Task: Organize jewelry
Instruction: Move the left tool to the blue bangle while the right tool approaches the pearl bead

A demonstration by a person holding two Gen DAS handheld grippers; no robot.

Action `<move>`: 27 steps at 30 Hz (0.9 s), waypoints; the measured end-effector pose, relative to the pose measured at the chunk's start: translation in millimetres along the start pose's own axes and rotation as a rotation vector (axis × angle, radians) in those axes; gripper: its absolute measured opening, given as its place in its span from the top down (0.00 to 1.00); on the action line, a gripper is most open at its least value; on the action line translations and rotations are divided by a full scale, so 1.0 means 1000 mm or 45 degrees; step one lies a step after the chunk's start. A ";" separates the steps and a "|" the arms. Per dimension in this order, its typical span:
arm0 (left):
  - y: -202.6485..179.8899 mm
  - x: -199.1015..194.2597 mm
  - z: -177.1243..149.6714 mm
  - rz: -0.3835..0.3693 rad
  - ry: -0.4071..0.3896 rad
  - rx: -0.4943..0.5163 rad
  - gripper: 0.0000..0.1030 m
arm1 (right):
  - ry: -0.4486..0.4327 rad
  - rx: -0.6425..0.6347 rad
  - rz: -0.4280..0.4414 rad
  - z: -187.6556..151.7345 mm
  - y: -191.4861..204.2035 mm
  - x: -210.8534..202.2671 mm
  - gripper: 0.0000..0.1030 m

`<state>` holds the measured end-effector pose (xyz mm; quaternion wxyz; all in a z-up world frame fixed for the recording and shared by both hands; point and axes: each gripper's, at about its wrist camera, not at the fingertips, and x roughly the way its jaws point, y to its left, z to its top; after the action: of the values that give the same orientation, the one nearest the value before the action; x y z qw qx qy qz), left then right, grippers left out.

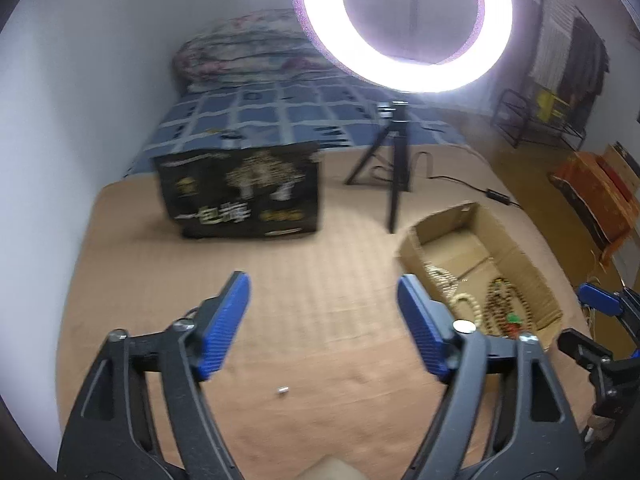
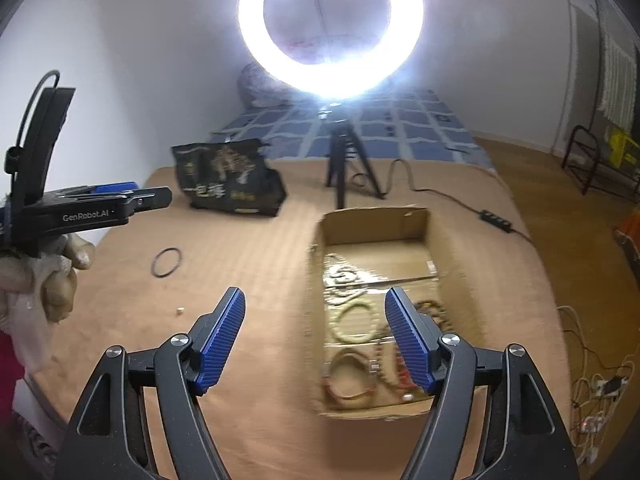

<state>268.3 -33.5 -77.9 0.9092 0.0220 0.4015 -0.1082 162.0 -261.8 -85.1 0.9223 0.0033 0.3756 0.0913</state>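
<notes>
Clearly "GenRobot.AI" on left hand-held gripper (image 2: pixel 154 199), both spread empty, right hand-held gripper (image 2: pixel 316 336).

A lit ring light (image 2: pixel 331 24) on a black tripod (image 2: pixel 346 160) stands on a bed spread with a tan blanket (image 2: pixel 256 248). Behind the tripod lies a blue checked cover (image 1: pixel 272 116), and beyond that a folded floral quilt (image 1: pixel 244 50) against the plain white wall (image 1: pixel 88 92). Right of the tripod runs a wooden floor (image 2: pixel 560 200) with a black metal rack (image 2: pixel 592 164).
</notes>
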 end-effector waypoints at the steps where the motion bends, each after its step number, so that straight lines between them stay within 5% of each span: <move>1: 0.011 0.001 -0.002 0.012 0.007 -0.021 0.20 | 0.002 -0.006 0.017 0.000 0.006 0.002 0.29; 12: 0.112 0.028 -0.039 0.102 0.120 -0.229 0.20 | 0.021 -0.084 0.120 -0.012 0.068 0.033 0.29; 27: 0.173 0.101 -0.084 0.056 0.296 -0.473 0.20 | 0.176 -0.191 0.227 -0.041 0.133 0.108 0.29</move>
<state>310.0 127.8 -216.9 0.8472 -0.1249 0.5163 -0.0090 187.3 -115.3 -179.0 0.8802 -0.0384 0.4284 0.2007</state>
